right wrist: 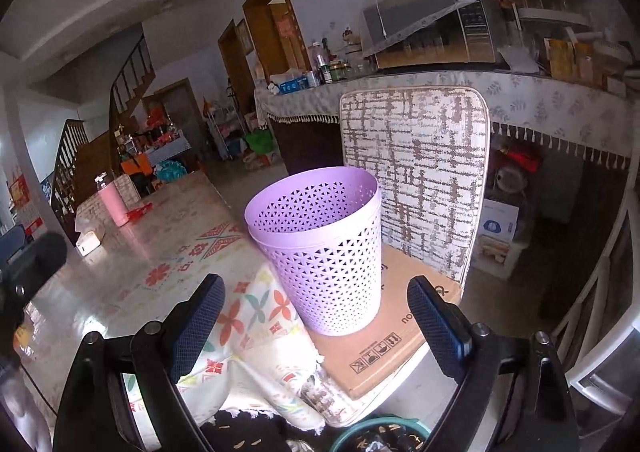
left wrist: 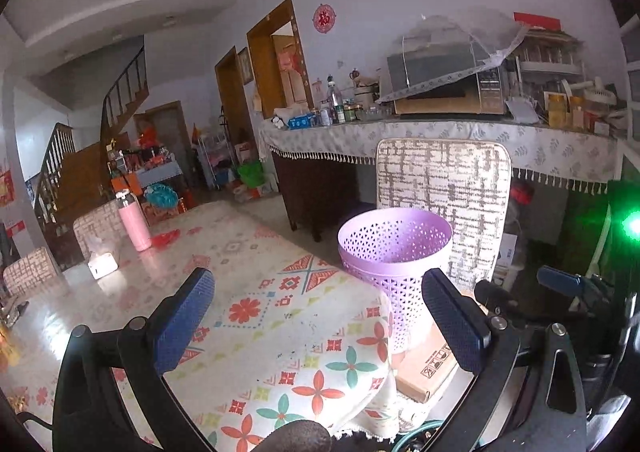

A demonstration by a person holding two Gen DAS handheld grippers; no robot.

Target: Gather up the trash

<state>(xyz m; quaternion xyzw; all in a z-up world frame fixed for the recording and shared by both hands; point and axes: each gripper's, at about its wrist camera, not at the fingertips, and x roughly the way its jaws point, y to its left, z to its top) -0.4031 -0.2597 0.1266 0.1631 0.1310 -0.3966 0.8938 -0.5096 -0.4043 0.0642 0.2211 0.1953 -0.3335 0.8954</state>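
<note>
Both tongs are spread apart and hold nothing: my left tongs (left wrist: pixel 316 316) hang over the corner of the tabletop (left wrist: pixel 168 276), my right tongs (right wrist: pixel 316 320) point at the lilac perforated plastic waste basket (right wrist: pixel 320 248). That basket stands upright on a flat brown cardboard box (right wrist: pixel 384 348) lying on the seat of a chair with a white-and-brown crosshatch fabric back (right wrist: pixel 416 172), just beside the tabletop corner. I cannot see inside it. A glossy cloth with red and teal flower and diamond prints (left wrist: pixel 280 336) covers the tabletop and drapes over the edge by the basket. At the far end stand a pink cylindrical bottle (left wrist: pixel 134 220) and a small white box (left wrist: pixel 102 264). A teal-rimmed bowl (right wrist: pixel 380 434) shows at the bottom edge of the right view, with contents too dark to tell.
</note>
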